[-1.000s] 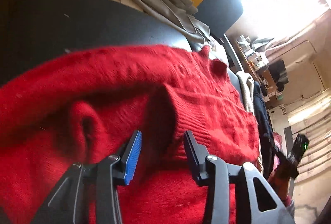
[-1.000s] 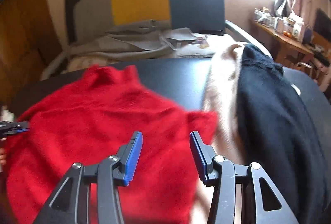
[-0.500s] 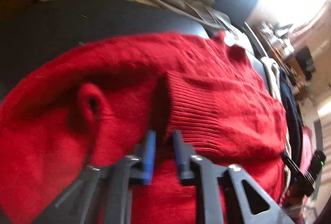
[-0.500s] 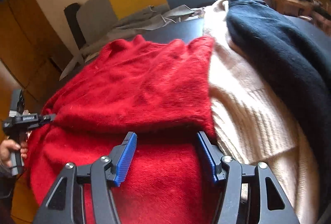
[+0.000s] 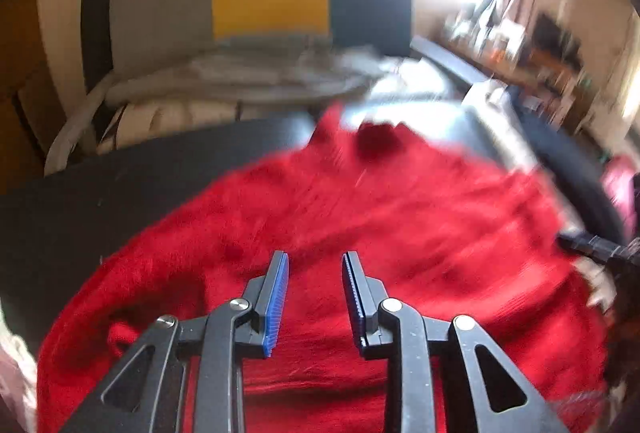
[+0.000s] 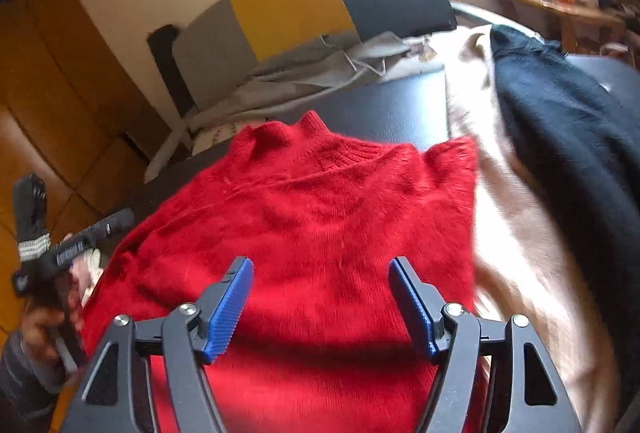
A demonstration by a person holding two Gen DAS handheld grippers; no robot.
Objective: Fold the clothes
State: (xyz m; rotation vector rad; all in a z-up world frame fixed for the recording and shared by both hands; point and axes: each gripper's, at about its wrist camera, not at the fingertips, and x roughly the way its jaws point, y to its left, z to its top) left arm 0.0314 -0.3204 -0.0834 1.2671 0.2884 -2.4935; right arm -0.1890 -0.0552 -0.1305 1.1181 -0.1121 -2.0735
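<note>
L claw (image 5: 315,275) is being held part-spread w/ nothing between its pads; 0.5 s ago it was nearly pinched on a ribbed edge of the sweater (image 5: 360,233), so that edge is judged as being let go. It is being carried back & up: more table (image 5: 120,185) is being shown now, and the view is being blurred by motion. R claw (image 6: 321,287) is being held wide apart, empty, low over the sweater's mid-body. The sweater is being left flat on the table, neck away, side edges looking tucked in to a narrower block, beside a cream knit (image 6: 516,233) & a dark one (image 6: 568,137). A sleeve fold is being judged as just laid; whether a further cross fold is being owed cannot be told.
</note>
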